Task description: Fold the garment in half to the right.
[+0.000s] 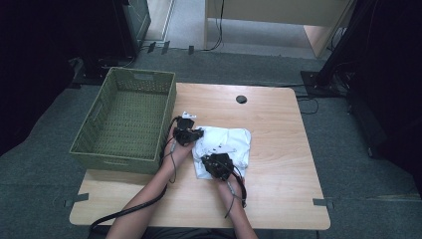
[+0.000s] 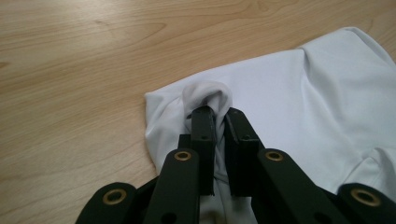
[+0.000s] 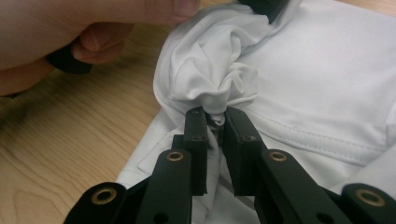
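White garment (image 1: 226, 144), prob. a folded tee, soft knit w/ stitched hem, lies rumpled on wooden table centre, just right of green basket, two edges bunched up into pinched folds, rest flat

Both forearms came in from the bottom edge of the high view. The left gripper (image 1: 189, 132) sat ahead, near the basket side, its jaws nearly together — pinched on a fold of cloth (image 2: 299, 102). The right gripper (image 1: 217, 163) sat nearer the person, jaws likewise clamped on bunched cloth.
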A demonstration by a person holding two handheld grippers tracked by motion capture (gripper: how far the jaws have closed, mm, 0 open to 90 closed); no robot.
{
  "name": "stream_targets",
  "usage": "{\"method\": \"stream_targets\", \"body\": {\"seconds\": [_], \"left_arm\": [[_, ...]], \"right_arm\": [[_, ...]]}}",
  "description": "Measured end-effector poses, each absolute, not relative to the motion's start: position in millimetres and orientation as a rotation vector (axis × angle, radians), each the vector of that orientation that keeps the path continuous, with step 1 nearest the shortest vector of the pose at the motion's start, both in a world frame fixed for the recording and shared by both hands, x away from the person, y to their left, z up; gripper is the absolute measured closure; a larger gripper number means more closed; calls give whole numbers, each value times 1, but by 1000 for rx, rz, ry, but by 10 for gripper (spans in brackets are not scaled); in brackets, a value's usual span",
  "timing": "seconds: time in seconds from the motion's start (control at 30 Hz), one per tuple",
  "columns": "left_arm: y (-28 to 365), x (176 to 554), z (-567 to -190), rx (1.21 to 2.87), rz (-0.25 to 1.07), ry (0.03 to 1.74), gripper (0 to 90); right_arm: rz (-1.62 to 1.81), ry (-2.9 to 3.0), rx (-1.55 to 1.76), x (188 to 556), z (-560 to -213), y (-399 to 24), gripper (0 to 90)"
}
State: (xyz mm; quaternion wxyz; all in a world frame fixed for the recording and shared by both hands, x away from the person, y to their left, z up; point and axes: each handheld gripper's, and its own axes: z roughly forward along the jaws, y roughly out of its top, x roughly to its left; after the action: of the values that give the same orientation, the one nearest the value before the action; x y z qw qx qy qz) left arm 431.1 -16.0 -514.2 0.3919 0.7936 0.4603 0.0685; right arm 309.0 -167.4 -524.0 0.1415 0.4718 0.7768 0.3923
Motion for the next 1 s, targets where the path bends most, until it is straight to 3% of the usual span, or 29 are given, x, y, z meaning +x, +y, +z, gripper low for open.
{"method": "stream_targets", "body": {"seconds": [0.5, 1.0], "left_arm": [[-17, 419, -487, 1942, 178, 1121, 842], [-51, 413, -462, 1898, 104, 1029, 843]], "right_arm": [[1188, 2223, 1329, 307, -503, -164, 826], [1199, 2144, 1318, 289, -471, -199, 829]]}}
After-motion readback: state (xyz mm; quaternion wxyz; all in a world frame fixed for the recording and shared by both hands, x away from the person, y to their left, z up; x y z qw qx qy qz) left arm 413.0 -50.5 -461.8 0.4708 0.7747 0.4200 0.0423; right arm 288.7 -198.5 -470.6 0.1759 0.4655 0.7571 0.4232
